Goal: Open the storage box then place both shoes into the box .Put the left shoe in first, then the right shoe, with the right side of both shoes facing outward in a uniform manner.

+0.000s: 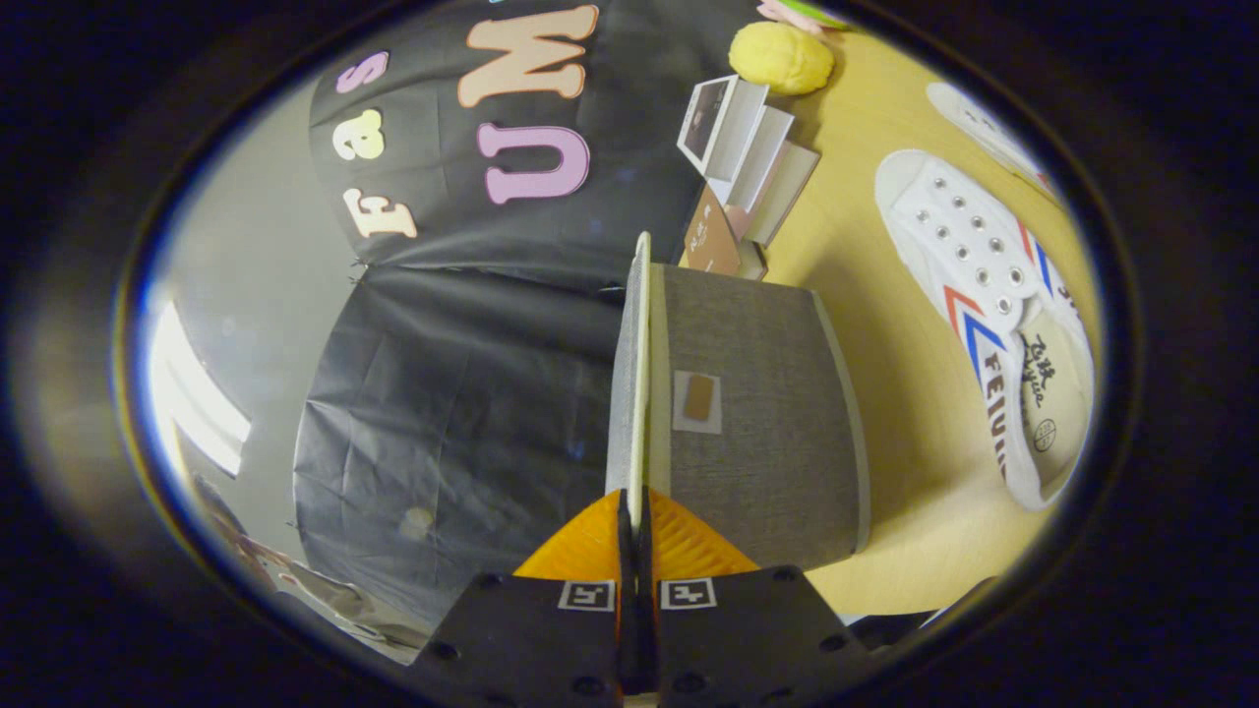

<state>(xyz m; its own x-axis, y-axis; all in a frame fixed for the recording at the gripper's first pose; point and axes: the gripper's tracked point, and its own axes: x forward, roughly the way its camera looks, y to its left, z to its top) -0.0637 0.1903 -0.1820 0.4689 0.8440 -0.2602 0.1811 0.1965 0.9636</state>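
The view is rolled on its side. My gripper (634,526) is shut on the thin white edge of the box lid (637,374), which runs straight ahead from between the orange fingers (689,546). The grey fabric storage box (757,413) lies just beyond the fingers, beside the lid, with a small label window on its face. A white shoe (984,315) with red and blue stripes lies on the wooden table beyond the box's far side. Part of a second white shoe (993,128) shows past it.
The wooden table (885,393) carries a stack of white and brown cards (748,157) behind the box and a yellow lumpy object (780,57) further back. Black cloth wall (462,393) stands behind the lid's other side.
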